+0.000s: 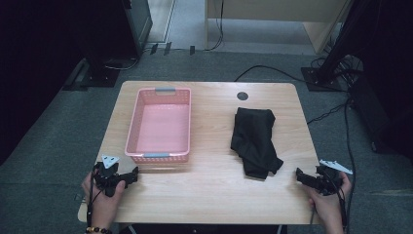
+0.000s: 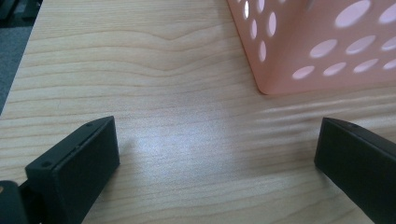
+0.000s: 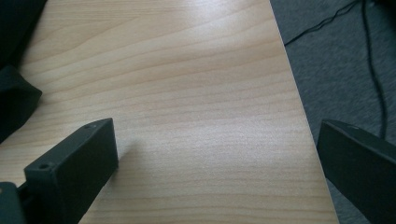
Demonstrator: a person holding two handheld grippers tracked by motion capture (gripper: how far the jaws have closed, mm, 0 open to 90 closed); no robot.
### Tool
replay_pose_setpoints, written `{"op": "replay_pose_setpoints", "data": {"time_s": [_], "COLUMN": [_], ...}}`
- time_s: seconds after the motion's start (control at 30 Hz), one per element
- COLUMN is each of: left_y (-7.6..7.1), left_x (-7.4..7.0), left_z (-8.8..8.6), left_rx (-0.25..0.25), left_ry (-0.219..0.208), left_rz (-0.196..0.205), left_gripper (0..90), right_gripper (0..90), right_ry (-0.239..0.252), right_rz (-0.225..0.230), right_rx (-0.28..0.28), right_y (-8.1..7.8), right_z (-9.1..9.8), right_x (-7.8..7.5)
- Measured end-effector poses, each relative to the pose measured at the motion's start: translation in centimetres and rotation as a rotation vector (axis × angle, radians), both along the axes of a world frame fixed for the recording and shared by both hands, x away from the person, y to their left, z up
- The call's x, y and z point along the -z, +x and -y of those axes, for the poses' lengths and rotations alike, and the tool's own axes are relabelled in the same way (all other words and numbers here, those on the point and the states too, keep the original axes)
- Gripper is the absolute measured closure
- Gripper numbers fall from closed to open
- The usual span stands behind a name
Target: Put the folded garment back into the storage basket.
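A pink perforated basket stands empty on the left half of the wooden table; its near corner fills the upper right of the left gripper view. A black folded garment lies on the right half, and its edge lies at the left of the right gripper view. My left gripper rests near the front left edge, just in front of the basket, open and empty. My right gripper sits at the front right corner, right of the garment, open with bare wood between its jaws.
A dark round grommet sits in the table near its far edge. Cables run across the grey carpet to the right. Dark equipment stands and a wooden desk lie beyond the table.
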State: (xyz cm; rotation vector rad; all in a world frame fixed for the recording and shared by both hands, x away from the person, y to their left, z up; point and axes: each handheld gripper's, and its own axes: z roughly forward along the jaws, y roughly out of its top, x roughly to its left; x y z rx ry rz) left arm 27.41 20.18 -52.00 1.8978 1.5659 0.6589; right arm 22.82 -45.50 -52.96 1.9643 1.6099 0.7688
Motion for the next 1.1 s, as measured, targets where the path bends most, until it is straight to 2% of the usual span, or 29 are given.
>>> {"op": "replay_pose_setpoints", "data": {"time_s": [0.03,0.07,0.13,0.17,0.23,0.3,0.4,0.8,1.1], "left_y": [0.0,0.0,0.0,0.0,0.0,0.0,0.0,0.0,-0.1], "left_x": [0.0,0.0,0.0,0.0,0.0,0.0,0.0,0.0,0.0], "left_z": [0.0,0.0,0.0,0.0,0.0,0.0,0.0,0.0,0.0], "left_rx": [0.0,-0.001,0.0,-0.001,-0.001,-0.001,-0.001,0.001,0.0], "left_ry": [-0.001,-0.001,0.0,-0.001,-0.001,0.0,-0.001,-0.001,-0.001], "left_rz": [0.0,0.0,0.0,0.0,0.0,0.0,0.0,-0.001,-0.001], "left_gripper": [0.0,0.0,0.0,0.0,0.0,0.0,0.0,0.0,0.0], "right_gripper": [0.0,0.0,0.0,0.0,0.0,0.0,0.0,0.0,0.0], "right_ry": [0.011,-0.01,-0.111,-0.142,-0.152,-0.135,-0.145,-0.14,-0.129], "right_rz": [-0.002,0.003,0.039,0.055,0.065,0.066,0.072,0.127,0.142], "right_rx": [0.001,0.011,0.042,0.034,0.025,-0.003,-0.032,-0.049,-0.078], "right_y": [0.0,-0.1,-0.4,-0.5,-0.6,-0.5,-0.3,0.7,1.9], "right_z": [0.1,0.1,-0.4,-0.7,-1.0,-1.6,-2.5,-4.3,-5.2], "right_x": [0.0,0.0,-0.3,-0.4,-0.5,-0.7,-1.0,-3.3,-4.8]}}
